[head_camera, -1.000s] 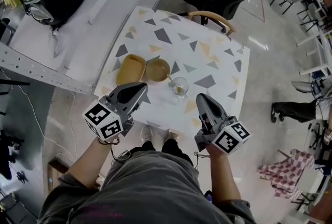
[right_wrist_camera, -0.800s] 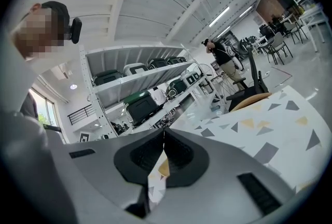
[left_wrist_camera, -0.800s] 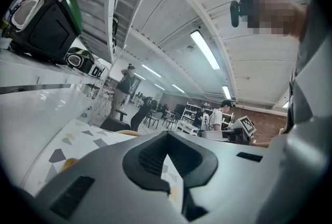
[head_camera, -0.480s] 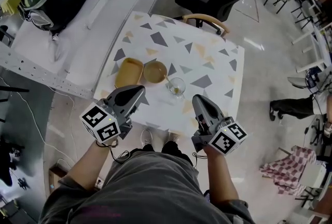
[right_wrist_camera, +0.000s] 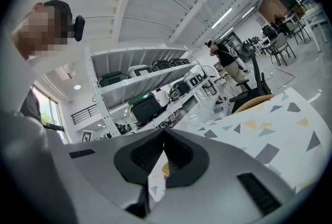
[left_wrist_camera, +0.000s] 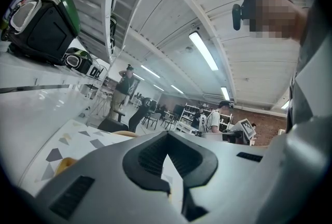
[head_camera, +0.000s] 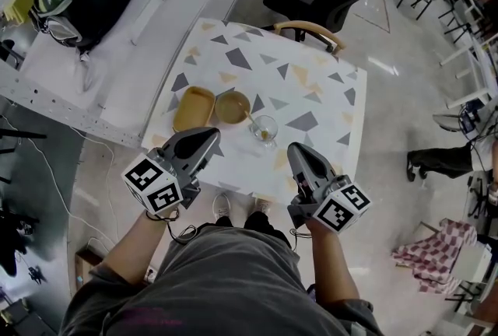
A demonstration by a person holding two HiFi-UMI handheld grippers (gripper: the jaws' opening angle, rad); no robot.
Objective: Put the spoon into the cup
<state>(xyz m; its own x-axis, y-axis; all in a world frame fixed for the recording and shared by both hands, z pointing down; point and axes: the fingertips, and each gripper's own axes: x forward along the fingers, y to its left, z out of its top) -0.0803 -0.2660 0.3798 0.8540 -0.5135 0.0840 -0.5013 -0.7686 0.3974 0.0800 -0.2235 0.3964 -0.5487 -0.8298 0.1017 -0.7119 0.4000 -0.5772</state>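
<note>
Tabletop unchanged: spoon stays in cup.

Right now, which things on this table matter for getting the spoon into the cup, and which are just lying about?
For the job:
- glass cup
- spoon, which looks to be leaning in the cup already
- left gripper and right gripper, jaws shut, both empty

Lying about:
- yellow tray
- brown bowl
- wooden chair behind the table
</note>
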